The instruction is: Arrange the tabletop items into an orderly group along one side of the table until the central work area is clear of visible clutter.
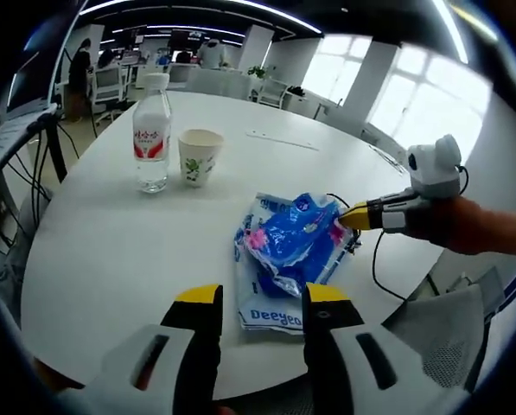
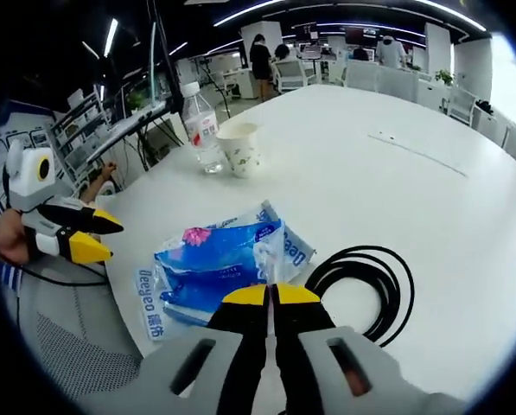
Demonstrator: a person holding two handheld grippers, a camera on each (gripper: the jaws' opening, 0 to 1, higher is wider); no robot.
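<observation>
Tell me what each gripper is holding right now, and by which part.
The right gripper is shut at the edge of the blue tissue pack, apparently pinching its wrapper. The left gripper is open, holding nothing.

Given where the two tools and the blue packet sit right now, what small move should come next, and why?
Probably draw the right tool, shut at the edge of the blue packet, toward the water bottle and paper cup. Those two already stand together near the table's rim, while the packet and the black cable coil lie apart. The left tool is open and holds nothing.
</observation>
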